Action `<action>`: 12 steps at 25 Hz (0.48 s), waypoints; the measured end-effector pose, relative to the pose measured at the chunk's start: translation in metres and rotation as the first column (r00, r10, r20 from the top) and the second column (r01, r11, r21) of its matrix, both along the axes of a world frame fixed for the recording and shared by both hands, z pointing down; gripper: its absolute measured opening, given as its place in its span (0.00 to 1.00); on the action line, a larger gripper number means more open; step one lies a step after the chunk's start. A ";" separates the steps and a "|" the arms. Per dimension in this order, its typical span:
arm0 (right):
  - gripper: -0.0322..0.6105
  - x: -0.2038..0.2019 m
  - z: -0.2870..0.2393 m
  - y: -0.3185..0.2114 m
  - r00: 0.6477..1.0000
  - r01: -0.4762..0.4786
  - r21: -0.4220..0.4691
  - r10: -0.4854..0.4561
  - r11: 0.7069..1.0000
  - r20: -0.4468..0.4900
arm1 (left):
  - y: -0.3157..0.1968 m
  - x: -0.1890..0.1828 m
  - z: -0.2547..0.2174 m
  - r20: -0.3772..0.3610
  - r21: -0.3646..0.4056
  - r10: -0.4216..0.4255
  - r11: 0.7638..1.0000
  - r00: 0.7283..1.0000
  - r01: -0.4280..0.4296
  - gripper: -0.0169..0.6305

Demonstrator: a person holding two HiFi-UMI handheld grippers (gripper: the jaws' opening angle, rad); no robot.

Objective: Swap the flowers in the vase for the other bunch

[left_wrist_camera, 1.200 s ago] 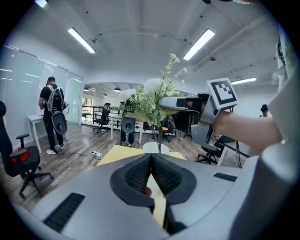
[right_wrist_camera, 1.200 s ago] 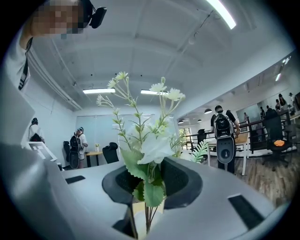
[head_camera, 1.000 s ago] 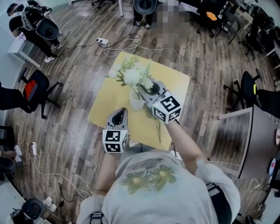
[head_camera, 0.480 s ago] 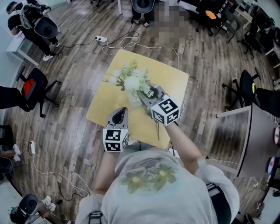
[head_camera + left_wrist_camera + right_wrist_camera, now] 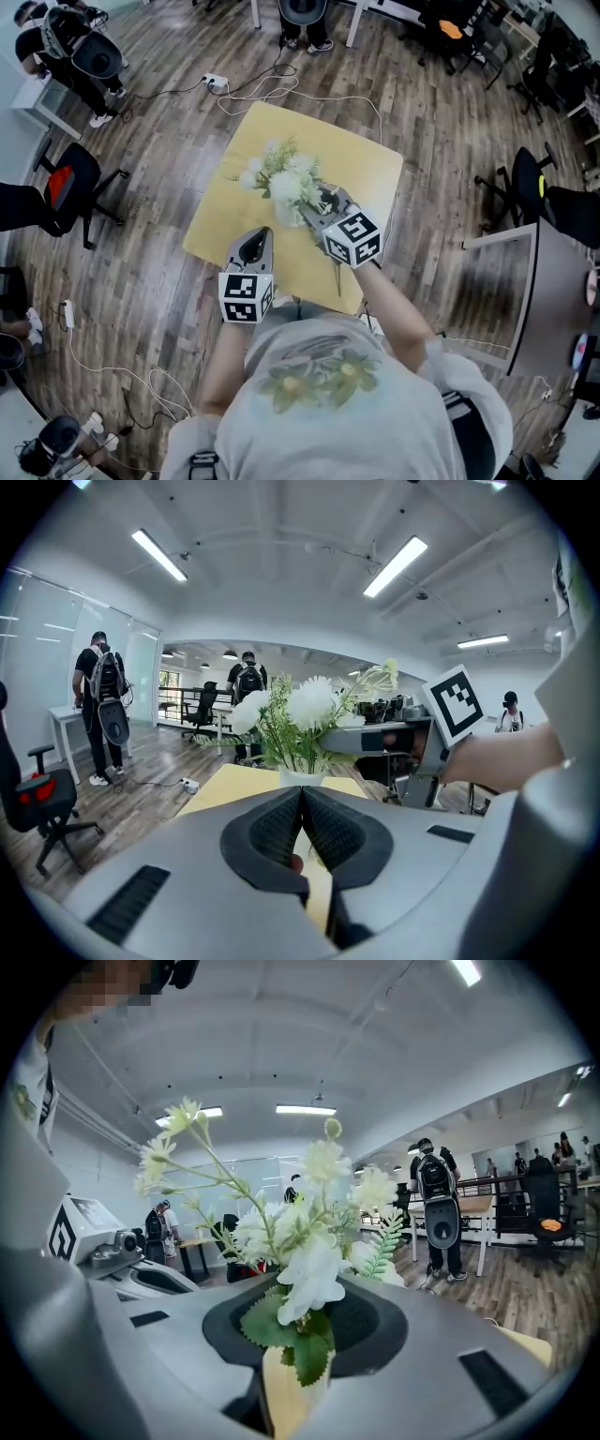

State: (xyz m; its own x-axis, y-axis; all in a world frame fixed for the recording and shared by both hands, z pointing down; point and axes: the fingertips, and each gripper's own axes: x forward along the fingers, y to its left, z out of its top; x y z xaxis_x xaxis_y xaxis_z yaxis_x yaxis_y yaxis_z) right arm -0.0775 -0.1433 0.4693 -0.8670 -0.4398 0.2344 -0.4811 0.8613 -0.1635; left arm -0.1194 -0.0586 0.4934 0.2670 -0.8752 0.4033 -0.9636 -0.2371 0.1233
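Observation:
A bunch of white flowers [image 5: 281,178] with green leaves stands over a white vase [image 5: 300,778] on the yellow table [image 5: 361,169]. In the left gripper view its stems run down into the vase mouth. My right gripper [image 5: 311,208] is shut on those stems just above the rim; in the right gripper view the blooms [image 5: 309,1269] rise straight from between its jaws. A second green stem [image 5: 339,274] lies on the table beneath my right hand. My left gripper [image 5: 253,246] hovers near the table's front edge, shut and holding nothing, a short way before the vase.
Wood floor surrounds the small table. A power strip [image 5: 214,82] with cables lies beyond its far edge. Office chairs [image 5: 70,187] stand at the left and a desk [image 5: 506,281] at the right. People with backpacks [image 5: 103,700] stand in the background.
My right gripper has come down with the white bunch, so the flowers now sit lower over the vase. The left gripper has stayed where it was.

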 end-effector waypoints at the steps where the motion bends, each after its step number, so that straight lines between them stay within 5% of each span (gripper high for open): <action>1: 0.21 0.000 0.001 0.000 1.000 -0.002 -0.002 0.001 1.000 -0.004 | 0.000 0.000 0.000 -0.001 -0.002 0.001 1.000 1.000 -0.001 0.05; 12: 0.25 0.003 0.013 0.000 1.000 -0.011 -0.007 0.011 1.000 -0.021 | -0.001 0.002 0.001 -0.003 -0.004 0.013 1.000 1.000 -0.013 0.05</action>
State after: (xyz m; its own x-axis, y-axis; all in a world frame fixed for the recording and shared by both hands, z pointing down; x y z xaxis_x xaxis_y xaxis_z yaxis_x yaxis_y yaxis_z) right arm -0.0746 -0.1437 0.4820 -0.8569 -0.4478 0.2556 -0.4942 0.8546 -0.1596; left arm -0.1176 -0.0593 0.4940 0.2796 -0.8700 0.4060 -0.9601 -0.2492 0.1272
